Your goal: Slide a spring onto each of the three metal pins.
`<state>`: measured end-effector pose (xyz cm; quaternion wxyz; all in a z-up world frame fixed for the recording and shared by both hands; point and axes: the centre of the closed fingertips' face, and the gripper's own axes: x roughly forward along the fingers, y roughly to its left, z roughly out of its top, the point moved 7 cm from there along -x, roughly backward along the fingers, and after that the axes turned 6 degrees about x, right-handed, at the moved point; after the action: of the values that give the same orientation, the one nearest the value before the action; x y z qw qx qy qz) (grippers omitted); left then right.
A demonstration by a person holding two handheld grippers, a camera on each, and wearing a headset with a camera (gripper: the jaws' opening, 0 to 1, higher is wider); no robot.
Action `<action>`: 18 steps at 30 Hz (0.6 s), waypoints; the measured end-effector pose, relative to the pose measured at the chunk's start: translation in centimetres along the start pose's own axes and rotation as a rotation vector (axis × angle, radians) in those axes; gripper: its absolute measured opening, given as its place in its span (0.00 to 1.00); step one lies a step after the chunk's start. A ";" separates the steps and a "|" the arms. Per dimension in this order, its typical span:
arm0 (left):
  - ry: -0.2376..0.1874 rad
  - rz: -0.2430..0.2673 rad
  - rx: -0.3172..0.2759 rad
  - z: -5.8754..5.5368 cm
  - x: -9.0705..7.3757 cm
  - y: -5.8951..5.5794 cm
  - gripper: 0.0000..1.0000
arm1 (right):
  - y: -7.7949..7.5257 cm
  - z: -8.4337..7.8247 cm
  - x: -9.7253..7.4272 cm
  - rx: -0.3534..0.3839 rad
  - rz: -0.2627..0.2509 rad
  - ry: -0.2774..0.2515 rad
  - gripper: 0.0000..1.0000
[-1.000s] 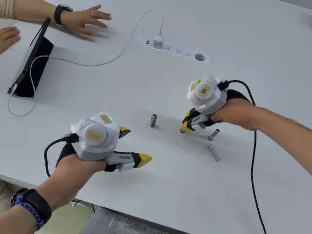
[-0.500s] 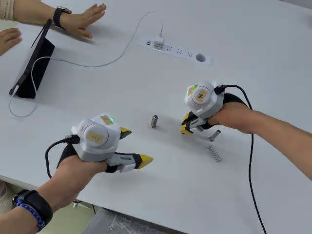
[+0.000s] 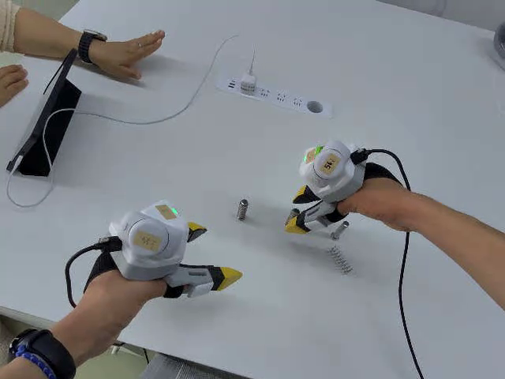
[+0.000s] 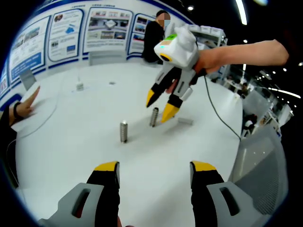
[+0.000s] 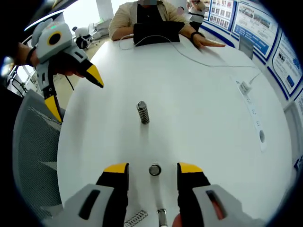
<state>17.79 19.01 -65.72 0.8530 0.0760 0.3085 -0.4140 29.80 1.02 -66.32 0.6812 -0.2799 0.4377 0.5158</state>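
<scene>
**Head view**
- L gripper [image 3: 213, 253]: jaws apart, nothing held, low over near side of table [image 3: 158, 158].
- R gripper [image 3: 298, 210]: jaws apart, set either side of second pin [image 3: 293, 212], which stood upright. We saw no squeeze on it.
- Sprung pin [image 3: 242, 208]: upright w/ spring on, between the two grippers, apart from both.
- Lying pin [image 3: 339, 230]: on its side, just beside R gripper.
- Loose spring [image 3: 340, 259]: flat on table, near lying pin.
- Misc., far side: power strip [image 3: 272, 95], tablet [image 3: 43, 126], another person's hand [image 3: 122, 54].

**Left gripper view**
- L gripper [image 4: 155, 166]: fingers wide, empty.
- Ahead were sprung pin [image 4: 124, 131] and second pin [image 4: 154, 117], the latter close by R gripper [image 4: 160, 105].
- Second pin's shaft looked ribbed, so we judged a spring prob. on it, not certain.
- Lying pin [image 4: 184, 121] sat beyond.

**Right gripper view**
- R gripper [image 5: 153, 169]: open, w/ second pin [image 5: 155, 170] seen end-on between jaws. We couldn't tell whether it touched either.
- Sprung pin [image 5: 142, 112] stood beyond.
- Loose spring [image 5: 136, 217] and lying pin [image 5: 162, 216] were at bottom.
- L gripper [image 5: 75, 93] was upper left.

**Status (our est.)**
- One pin done for sure, a second prob. done.
- Left to do: stand up lying pin and thread loose spring onto it.
</scene>
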 end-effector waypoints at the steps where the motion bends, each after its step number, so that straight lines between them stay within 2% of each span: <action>1: -0.001 0.000 -0.001 0.1 0.0 0.0 0.61 | 0.0 0.0 -0.4 0.007 -0.010 -0.013 0.45; 9: -0.006 -0.003 0.003 0.5 0.0 -0.4 0.62 | 0.4 -0.5 -1.9 0.076 -0.045 -0.075 0.56; 18: -0.004 -0.009 0.009 0.5 -0.2 -1.0 0.62 | 1.3 -1.4 -3.5 0.152 -0.083 -0.133 0.62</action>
<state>17.21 18.26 -65.06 0.8515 0.0776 0.3051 -0.4193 27.86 -1.31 -63.79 0.7488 -0.2106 0.4172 0.4700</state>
